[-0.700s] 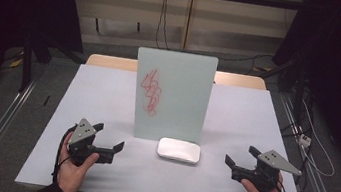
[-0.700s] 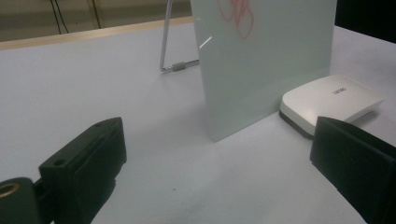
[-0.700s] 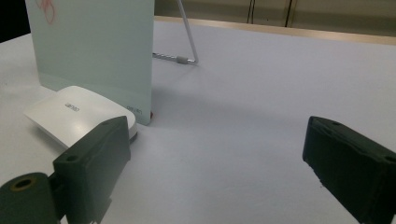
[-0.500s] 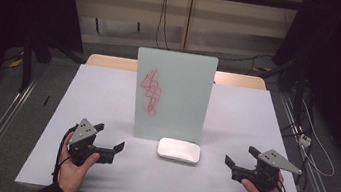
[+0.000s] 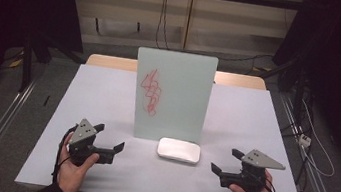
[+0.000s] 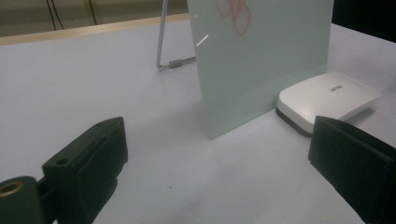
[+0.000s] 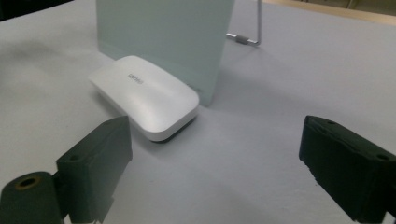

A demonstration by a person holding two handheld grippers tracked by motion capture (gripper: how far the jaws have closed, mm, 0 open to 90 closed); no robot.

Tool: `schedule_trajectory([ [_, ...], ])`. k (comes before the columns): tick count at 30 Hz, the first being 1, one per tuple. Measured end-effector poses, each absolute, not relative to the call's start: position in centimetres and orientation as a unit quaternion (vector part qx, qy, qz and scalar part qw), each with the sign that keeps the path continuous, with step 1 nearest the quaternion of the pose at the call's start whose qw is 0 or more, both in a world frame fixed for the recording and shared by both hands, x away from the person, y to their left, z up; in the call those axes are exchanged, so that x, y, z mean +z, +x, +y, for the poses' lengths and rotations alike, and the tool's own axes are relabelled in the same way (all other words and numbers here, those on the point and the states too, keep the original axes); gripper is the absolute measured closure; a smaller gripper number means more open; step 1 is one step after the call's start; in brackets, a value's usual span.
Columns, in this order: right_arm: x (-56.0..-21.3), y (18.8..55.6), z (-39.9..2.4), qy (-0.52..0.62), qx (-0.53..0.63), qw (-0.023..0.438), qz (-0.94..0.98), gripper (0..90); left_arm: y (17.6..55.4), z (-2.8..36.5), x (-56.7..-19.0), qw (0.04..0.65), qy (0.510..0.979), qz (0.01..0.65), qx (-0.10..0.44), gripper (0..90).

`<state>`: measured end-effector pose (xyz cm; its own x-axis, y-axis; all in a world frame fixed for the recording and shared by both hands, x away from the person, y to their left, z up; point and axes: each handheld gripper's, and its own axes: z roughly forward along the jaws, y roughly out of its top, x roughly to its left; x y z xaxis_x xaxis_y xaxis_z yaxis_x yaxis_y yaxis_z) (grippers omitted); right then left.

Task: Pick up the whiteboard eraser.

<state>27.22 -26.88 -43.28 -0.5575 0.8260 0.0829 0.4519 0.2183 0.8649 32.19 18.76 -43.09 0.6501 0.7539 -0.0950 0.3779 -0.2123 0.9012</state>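
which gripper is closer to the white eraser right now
Right, though narrowly. The right gripper sits just off the right end of the white eraser, jaws open toward it. The left gripper rests farther off beyond its left end, also open.

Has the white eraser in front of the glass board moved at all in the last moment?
No. The white eraser lies just as before against the foot of the glass board.

The red scribble [image 6: 233,11] on the glass board [image 6: 261,60] is cut off by the left gripper view's top edge.
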Motion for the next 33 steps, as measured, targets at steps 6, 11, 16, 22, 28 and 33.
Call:
schedule_trajectory([
  [6, -43.3, 27.8, -26.0, 0.406, 0.455, 0.186, 0.77, 12.4, 32.1, 18.7, -43.1, 0.505, 0.758, 0.371, 0.183, 4.6],
  [11, -43.1, 28.2, -24.7, 0.382, 0.444, 0.179, 0.791, 14.5, 32.0, 18.7, -43.1, 0.505, 0.76, 0.366, 0.181, 4.8],
  [16, -42.6, 29.2, -23.0, 0.355, 0.443, 0.165, 0.807, 14.9, 32.0, 18.7, -43.1, 0.507, 0.761, 0.364, 0.178, 4.9],
  [22, -42.3, 30.1, -21.5, 0.327, 0.437, 0.161, 0.822, 16.5, 32.0, 18.7, -43.1, 0.506, 0.762, 0.363, 0.175, 4.9],
  [28, -42.1, 31.3, -20.0, 0.295, 0.418, 0.163, 0.844, 18.6, 32.0, 18.7, -43.0, 0.506, 0.766, 0.357, 0.176, 5.0],
  [33, -42.0, 32.3, -19.3, 0.283, 0.408, 0.157, 0.854, 19.5, 32.0, 18.7, -43.1, 0.507, 0.764, 0.36, 0.171, 5.1],
])
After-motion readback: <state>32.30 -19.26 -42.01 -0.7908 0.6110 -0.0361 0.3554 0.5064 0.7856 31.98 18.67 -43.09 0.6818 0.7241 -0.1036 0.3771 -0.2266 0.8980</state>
